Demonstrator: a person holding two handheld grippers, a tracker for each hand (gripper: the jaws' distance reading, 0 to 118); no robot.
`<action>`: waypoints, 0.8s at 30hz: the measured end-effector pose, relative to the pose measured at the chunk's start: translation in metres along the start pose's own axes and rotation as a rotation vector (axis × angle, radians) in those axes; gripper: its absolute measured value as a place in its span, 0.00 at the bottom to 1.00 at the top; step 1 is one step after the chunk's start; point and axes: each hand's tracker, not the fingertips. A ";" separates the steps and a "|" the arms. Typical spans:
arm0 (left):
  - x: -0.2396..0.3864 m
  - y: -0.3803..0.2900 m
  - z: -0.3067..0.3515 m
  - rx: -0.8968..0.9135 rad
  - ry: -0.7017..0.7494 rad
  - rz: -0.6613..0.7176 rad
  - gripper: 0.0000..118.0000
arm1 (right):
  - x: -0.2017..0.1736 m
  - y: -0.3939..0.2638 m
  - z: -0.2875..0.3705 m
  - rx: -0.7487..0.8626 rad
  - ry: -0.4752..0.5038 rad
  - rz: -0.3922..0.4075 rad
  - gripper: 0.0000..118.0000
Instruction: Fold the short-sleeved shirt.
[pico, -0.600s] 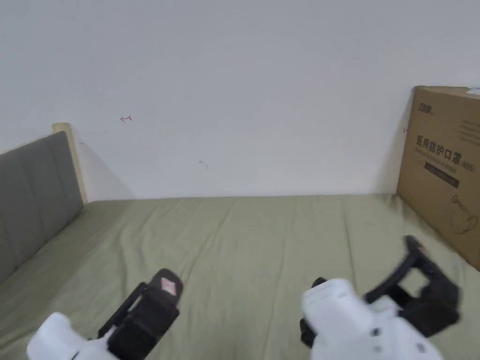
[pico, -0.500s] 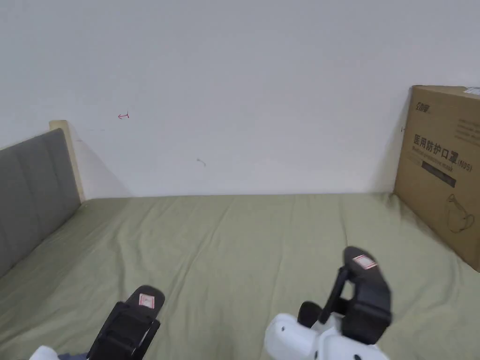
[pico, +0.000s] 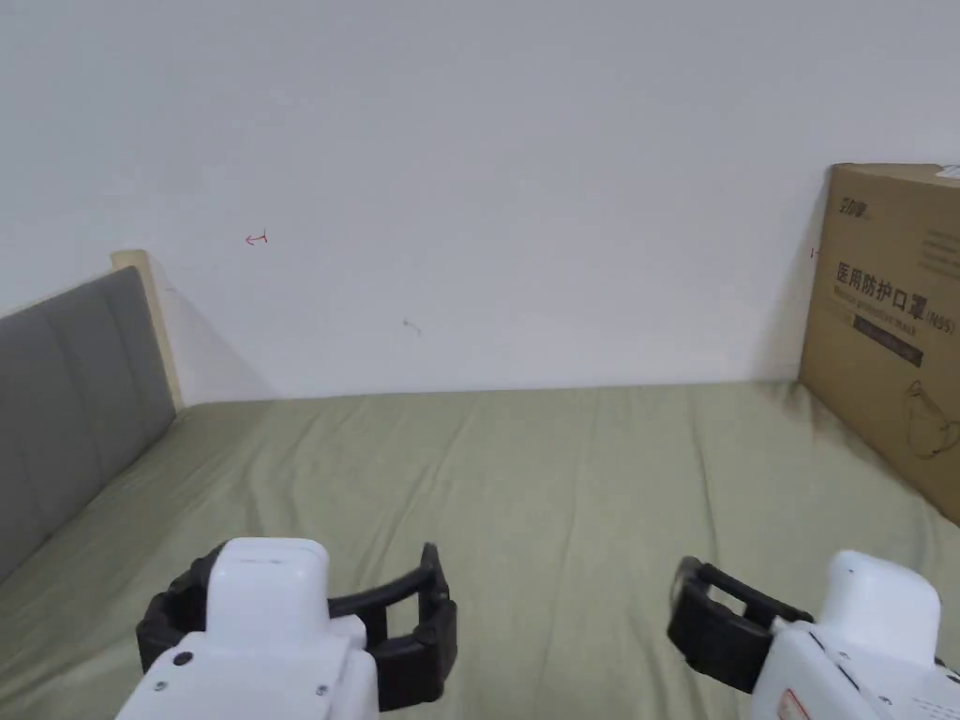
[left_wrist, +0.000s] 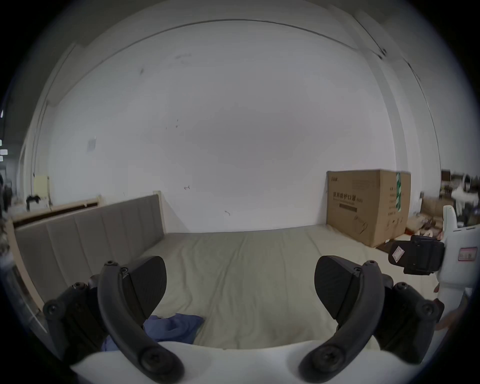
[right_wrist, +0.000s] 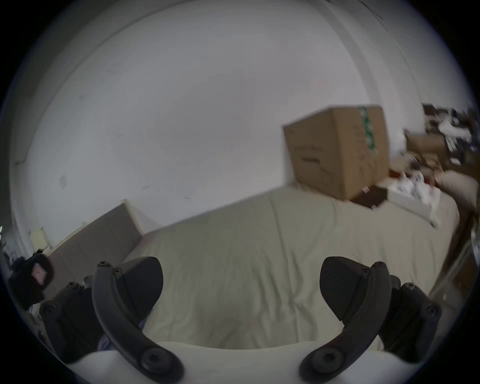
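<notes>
In the left gripper view we see the left gripper (left_wrist: 240, 283) with its two black fingers (left_wrist: 145, 283) spread wide and nothing between them; in the right gripper view the right gripper (right_wrist: 241, 285) likewise has its fingers (right_wrist: 140, 283) spread apart over bare sheet. Both hang above the bed (pico: 562, 469), which is covered in an olive-green sheet with soft creases. Low in the left gripper view, just beside the inner edge of the left-hand finger, we make out a crumpled patch of blue cloth, the short-sleeved shirt (left_wrist: 172, 326), lying on the sheet; most of it is cut off behind the finger and the white housing, so we cannot tell how it is laid or which part faces up. In the head view the white housings and black frames of both tools sit at the bottom edge, partly cut off. At the right stands a brown cardboard box (pico: 886, 328) against the white wall (pico: 487, 169); it bears dark printed characters, a small logo near its top corner and a line drawing lower down, and its right side is cut off. A grey padded headboard (pico: 66, 403) runs along the left. The wall carries a small red mark and a faint scuff. The clutter beyond the box in the right gripper view is too blurred for us to name.
</notes>
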 end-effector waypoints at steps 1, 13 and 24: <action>0.001 -0.003 0.001 0.002 -0.011 0.042 0.98 | 0.004 -0.005 0.000 0.007 -0.022 0.039 1.00; -0.011 0.004 0.005 -0.017 0.017 0.172 0.97 | -0.027 0.001 0.050 0.225 0.005 0.284 1.00; -0.011 0.000 0.014 0.015 0.018 0.103 0.00 | -0.016 0.003 0.050 0.294 -0.072 0.311 0.06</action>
